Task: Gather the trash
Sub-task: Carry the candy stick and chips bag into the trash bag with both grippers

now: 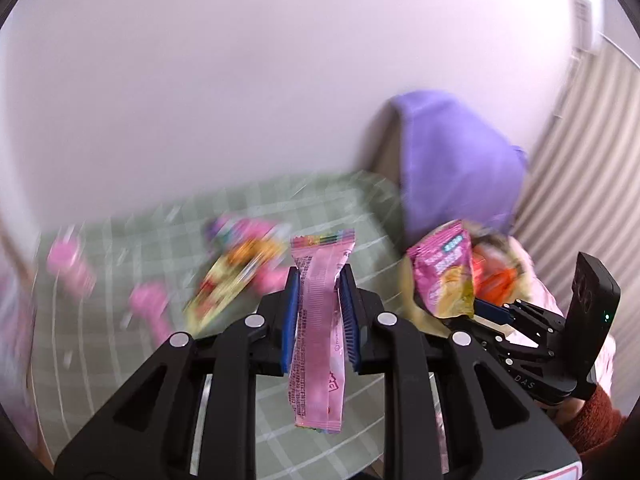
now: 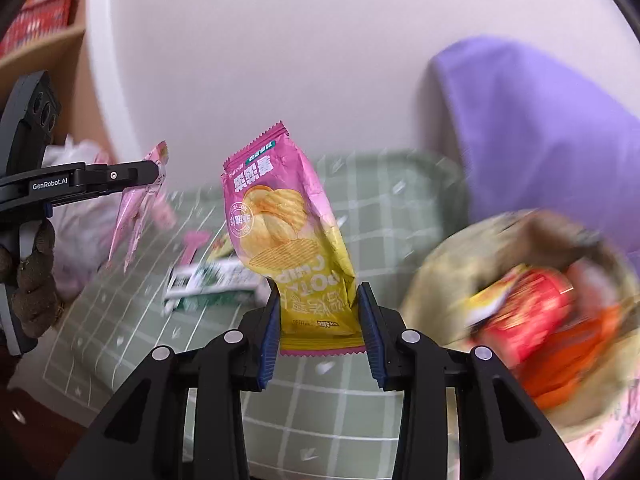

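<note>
My left gripper [image 1: 319, 280] is shut on a long pink snack wrapper [image 1: 318, 332] and holds it above the green checked tablecloth [image 1: 120, 360]. The wrapper also shows in the right wrist view [image 2: 136, 208], held by the left gripper [image 2: 154, 172]. My right gripper [image 2: 318, 300] is shut on a pink and yellow potato chip bag [image 2: 280, 224], held upright above the table. That bag also shows in the left wrist view [image 1: 444, 272], next to the round trash basket [image 1: 516, 256]. The basket [image 2: 448, 264] holds red and orange wrappers [image 2: 528, 312].
More wrappers lie on the cloth: a yellow and pink one [image 1: 236, 276], pink ones [image 1: 152, 304], and a green and white pack [image 2: 212, 284]. A purple cloth [image 2: 540, 132] hangs over something behind the basket. A wooden shelf [image 2: 48, 40] stands at the left.
</note>
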Demonstrator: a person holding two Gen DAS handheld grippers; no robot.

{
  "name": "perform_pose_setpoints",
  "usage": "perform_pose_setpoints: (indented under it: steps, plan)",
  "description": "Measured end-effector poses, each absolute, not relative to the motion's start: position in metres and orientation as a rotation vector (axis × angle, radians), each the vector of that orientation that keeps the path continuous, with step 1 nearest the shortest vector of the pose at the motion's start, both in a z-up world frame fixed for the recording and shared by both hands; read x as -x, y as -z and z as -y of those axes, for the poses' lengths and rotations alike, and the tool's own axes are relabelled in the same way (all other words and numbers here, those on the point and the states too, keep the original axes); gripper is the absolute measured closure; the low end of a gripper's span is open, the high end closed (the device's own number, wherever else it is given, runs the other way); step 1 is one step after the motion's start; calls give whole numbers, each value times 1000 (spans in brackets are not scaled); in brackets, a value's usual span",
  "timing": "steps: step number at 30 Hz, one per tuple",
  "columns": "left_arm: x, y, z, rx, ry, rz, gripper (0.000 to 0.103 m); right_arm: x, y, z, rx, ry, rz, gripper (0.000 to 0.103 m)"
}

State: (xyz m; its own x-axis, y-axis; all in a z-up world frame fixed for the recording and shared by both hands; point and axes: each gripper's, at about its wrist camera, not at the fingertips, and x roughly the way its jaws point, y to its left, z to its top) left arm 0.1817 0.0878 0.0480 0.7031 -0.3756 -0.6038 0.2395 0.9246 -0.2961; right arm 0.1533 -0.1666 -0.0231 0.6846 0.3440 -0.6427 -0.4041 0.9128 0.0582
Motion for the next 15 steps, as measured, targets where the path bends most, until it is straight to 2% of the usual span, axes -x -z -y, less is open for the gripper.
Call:
perform_pose_setpoints:
  steps: [7,15]
  plan:
    - [-215,-98,2,166,624,-611,84,-139,-44,252,66,-170,-545,68]
    - [-250,-76,122,138,867,-672,84,-113,-64,353,-47,72,-540,68]
